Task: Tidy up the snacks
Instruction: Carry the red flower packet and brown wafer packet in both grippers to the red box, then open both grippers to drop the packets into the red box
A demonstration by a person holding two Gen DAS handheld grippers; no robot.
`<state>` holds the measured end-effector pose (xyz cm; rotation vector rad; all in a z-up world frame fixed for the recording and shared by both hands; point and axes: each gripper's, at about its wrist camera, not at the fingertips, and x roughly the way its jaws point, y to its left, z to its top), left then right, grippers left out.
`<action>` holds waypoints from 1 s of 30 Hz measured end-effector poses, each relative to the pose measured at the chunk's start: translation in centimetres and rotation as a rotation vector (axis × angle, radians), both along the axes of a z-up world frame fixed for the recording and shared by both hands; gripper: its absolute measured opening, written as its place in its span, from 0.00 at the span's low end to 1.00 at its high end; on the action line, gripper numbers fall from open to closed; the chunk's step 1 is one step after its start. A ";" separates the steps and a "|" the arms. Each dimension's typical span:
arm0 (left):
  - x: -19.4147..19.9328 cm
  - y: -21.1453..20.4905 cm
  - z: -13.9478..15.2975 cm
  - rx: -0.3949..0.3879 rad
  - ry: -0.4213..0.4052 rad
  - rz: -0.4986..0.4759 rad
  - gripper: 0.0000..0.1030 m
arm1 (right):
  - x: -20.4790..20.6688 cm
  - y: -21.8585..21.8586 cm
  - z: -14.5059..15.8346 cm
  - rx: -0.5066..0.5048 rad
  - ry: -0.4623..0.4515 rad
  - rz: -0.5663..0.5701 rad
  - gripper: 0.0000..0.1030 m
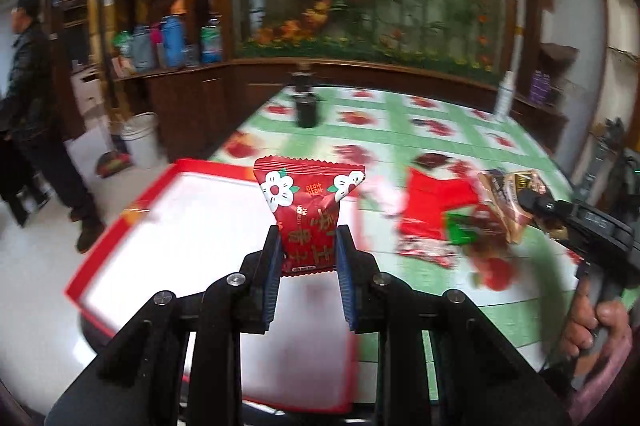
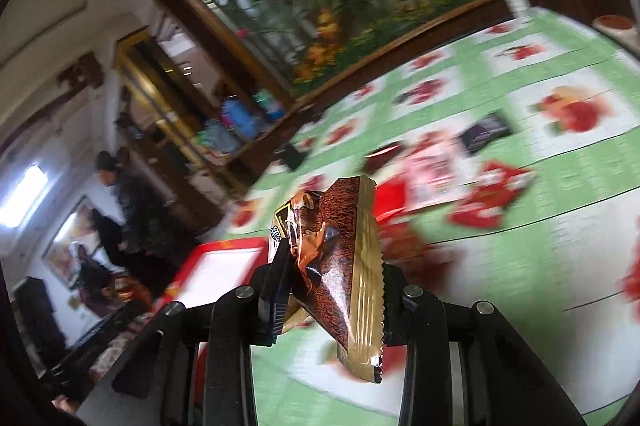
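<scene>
My left gripper [image 1: 307,246] is shut on a red snack packet with white flowers [image 1: 310,210] and holds it upright over the red-rimmed white tray [image 1: 120,226]. My right gripper [image 2: 332,290] is shut on a brown and gold snack packet [image 2: 340,258] held above the table; it also shows in the left wrist view [image 1: 508,198] at the right. Several loose red and pink packets [image 1: 432,214] lie on the green flowered tablecloth right of the tray; they show in the right wrist view [image 2: 436,178] too. The tray's corner [image 2: 224,262] is at the lower left there.
A black jar [image 1: 306,108] stands at the table's far side. A white bottle [image 1: 505,94] stands at the far right edge. A dark small packet [image 2: 486,132] lies further back. A person [image 1: 36,114] stands left of the table beside a white bucket [image 1: 140,138].
</scene>
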<state>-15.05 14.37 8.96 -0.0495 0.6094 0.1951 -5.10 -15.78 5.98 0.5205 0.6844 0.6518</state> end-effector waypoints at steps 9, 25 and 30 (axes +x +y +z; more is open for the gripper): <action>-1.5 3.6 -2.0 -0.006 0.014 0.100 0.22 | -1.9 13.9 0.5 -0.026 -0.010 0.302 0.33; -1.2 6.6 -4.6 0.006 0.096 0.209 0.23 | -3.4 22.3 -1.1 -0.233 -0.041 0.386 0.37; -1.2 7.0 -4.8 0.019 0.105 0.238 0.24 | -3.6 22.1 -1.1 -0.231 -0.060 0.386 0.40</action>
